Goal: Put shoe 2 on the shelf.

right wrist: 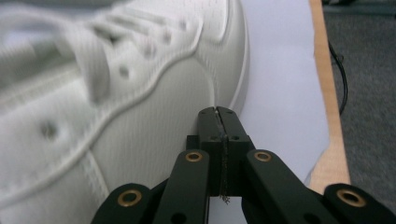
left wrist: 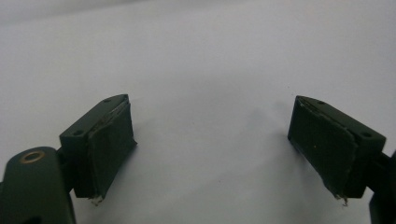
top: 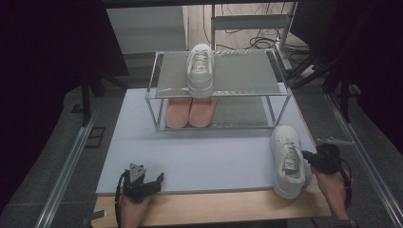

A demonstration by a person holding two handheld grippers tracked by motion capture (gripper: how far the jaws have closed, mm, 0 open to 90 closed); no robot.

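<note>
In the high view, the left gripper [top: 159,178] is seen resting at the near edge of the white mat [top: 204,152], its jaws spread and nothing between them. The right gripper [top: 305,155] is seen at the right side of the white sneaker [top: 287,159], which lies on the mat's near right corner, its toe pointed toward the shoe rack [top: 218,88]. A second white sneaker [top: 200,70] stands on the rack's upper shelf; a pair of pink shoes [top: 190,111] is placed on the lower shelf.

In the left gripper view, the left gripper [left wrist: 212,149] is recorded as released: the pads [left wrist: 109,149] are set wide apart above the bare mat [left wrist: 210,70], with nothing touched.

In the right gripper view, the right gripper [right wrist: 217,112] is recorded as clenched, the jaws pressed together with no gap. The jaw tips are seen against the side of the white sneaker [right wrist: 116,93]; nothing is seen held between them.
</note>
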